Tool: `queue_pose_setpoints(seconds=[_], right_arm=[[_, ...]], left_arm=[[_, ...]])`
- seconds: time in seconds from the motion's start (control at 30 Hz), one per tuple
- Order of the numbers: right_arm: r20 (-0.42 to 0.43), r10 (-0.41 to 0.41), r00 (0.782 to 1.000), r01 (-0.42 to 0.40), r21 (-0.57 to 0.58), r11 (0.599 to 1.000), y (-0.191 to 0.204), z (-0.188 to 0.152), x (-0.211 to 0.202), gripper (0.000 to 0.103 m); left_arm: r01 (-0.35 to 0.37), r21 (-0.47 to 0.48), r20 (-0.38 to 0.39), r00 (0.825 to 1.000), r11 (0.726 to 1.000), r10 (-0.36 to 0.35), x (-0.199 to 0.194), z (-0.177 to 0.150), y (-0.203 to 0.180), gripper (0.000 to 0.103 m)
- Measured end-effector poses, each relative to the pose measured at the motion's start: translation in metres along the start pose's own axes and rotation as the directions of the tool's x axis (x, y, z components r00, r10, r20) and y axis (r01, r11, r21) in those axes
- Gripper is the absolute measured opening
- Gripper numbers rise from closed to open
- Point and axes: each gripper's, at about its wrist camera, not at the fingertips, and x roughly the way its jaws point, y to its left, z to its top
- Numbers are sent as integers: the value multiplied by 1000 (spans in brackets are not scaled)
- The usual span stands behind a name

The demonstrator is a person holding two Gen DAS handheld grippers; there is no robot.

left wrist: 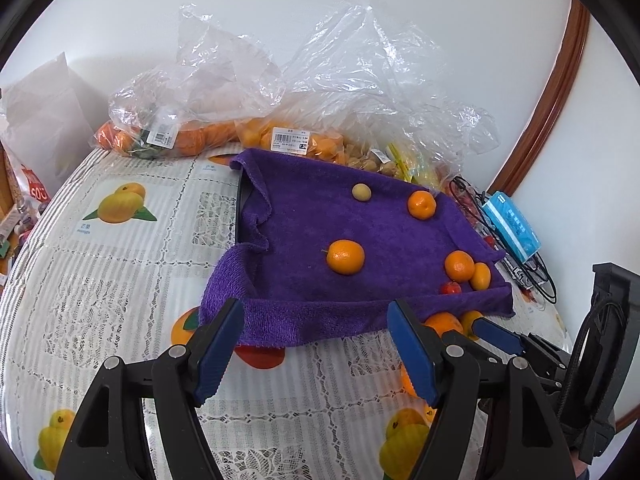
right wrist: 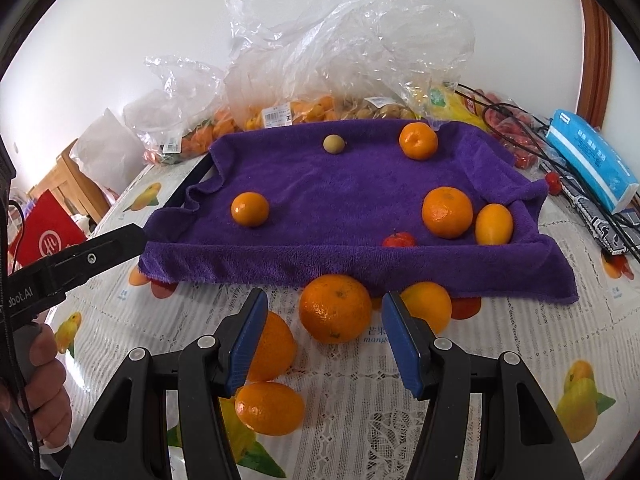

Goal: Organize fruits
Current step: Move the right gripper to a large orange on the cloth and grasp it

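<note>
A purple towel [left wrist: 320, 224] [right wrist: 340, 184] lines a tray on the table. On it lie three oranges [right wrist: 250, 209], a yellow kumquat [right wrist: 494, 224], a small red fruit [right wrist: 398, 240] and a small pale round fruit [right wrist: 333, 144]. Loose on the tablecloth in front of the towel are a large orange [right wrist: 335, 308], a yellow-orange fruit [right wrist: 428, 306], another orange [right wrist: 272, 346] and a small mandarin [right wrist: 270, 408]. My right gripper [right wrist: 322, 340] is open, just short of the large orange. My left gripper [left wrist: 316, 350] is open and empty at the towel's near edge.
Clear plastic bags [left wrist: 248, 80] of oranges and other fruit stand behind the tray against the wall. A blue tissue pack [right wrist: 588, 164] and black cables [right wrist: 520, 120] lie to the right. A red bag [right wrist: 46, 236] is at the left. The tablecloth [left wrist: 120, 280] has printed fruit.
</note>
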Motion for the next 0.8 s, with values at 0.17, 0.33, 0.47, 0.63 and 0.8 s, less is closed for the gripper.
queue_pose_setpoints(seconds=[0.17,0.33,0.47,0.63,0.8], right_arm=[[-1,5,1000,-5,-9,1000,3,0,0,59],[-6,31,999,-31,-16,999,6,-2,-2,59],[-16,58,998,-58,-24,998,10,-3,-3,59],[-28,87,996,-88,-37,995,16,-3,-3,59],[-38,109,993,-111,-58,992,21,-6,-3,59]], left_arm=[[-4,-12,-2,1000,1000,4,1,1,3,73],[9,-28,-15,1000,1000,-9,3,1,5,73],[2,-28,-7,1000,1000,-2,1,1,6,73],[-4,-39,-7,1000,999,3,1,2,8,73],[-10,-48,-13,1000,999,9,2,3,10,73]])
